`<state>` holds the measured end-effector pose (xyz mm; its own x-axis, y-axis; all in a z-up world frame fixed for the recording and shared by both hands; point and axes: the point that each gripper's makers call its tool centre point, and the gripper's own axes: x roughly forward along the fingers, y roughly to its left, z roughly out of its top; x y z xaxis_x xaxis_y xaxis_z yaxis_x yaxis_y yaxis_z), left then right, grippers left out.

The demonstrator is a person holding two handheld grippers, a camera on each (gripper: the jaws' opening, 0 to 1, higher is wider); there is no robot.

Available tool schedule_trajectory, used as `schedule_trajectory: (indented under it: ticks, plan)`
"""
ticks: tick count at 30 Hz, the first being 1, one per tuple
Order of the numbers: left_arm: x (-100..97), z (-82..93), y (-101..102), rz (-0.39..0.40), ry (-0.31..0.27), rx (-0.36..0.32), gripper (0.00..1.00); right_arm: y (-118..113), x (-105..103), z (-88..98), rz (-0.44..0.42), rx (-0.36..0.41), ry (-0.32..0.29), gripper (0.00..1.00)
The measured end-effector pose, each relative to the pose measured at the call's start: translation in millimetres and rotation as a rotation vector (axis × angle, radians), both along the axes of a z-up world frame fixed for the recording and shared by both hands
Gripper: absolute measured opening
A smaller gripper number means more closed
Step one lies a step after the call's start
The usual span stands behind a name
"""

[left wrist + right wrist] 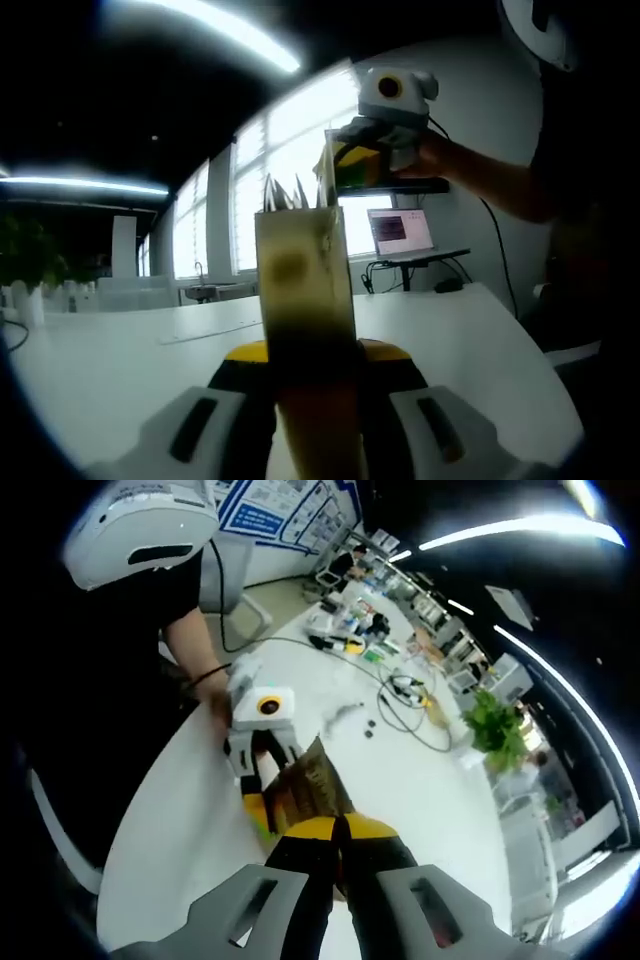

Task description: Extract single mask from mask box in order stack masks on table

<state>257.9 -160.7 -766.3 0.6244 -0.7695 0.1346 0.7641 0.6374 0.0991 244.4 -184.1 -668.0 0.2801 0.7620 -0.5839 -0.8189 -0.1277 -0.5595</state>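
Note:
A tall tan mask box (305, 290) stands upright over the white table (120, 360), and my left gripper (315, 360) is shut on its lower part. The box's top has a jagged torn opening (285, 192). My right gripper (345, 165), held by a hand (450, 165), sits at the box's top right corner. In the right gripper view the box (312, 780) lies just ahead of my right gripper (340, 830), whose jaws stand together at its edge. I cannot make out whether a mask is pinched there. The left gripper (262, 750) holds the box's far end.
An open laptop (400, 232) stands on a side desk by the windows. Cables (400, 695) and small items lie on the table (420, 780), with a potted plant (497, 725) beyond. The person (140, 680) stands at the table's edge.

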Motion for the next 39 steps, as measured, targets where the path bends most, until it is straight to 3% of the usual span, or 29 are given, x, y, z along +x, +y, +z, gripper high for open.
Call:
schedule_trajectory:
  ticks: [1,8,20,32,39]
  plan:
    - [0.0,0.0,-0.2,0.0,0.001,-0.001,0.33,0.2,-1.0,0.2,-0.007,0.022,0.02,0.0]
    - [-1.0,0.1,-1.1,-0.003,0.001,0.0,0.33,0.5,-3.5,0.4,0.014,0.02,0.005,0.0]
    - [-1.8,0.9,-2.1,-0.007,0.001,-0.001,0.32,-0.1,-2.6,3.7,-0.033,0.057,0.032,0.0]
    - [-0.5,0.1,-0.5,0.0,0.001,0.004,0.32,-3.0,0.8,18.5,-0.135,0.221,0.023,0.0]
    - [0.4,0.0,0.5,0.003,0.0,0.005,0.32,-5.0,1.0,22.0,-0.158,0.266,0.017,0.0]
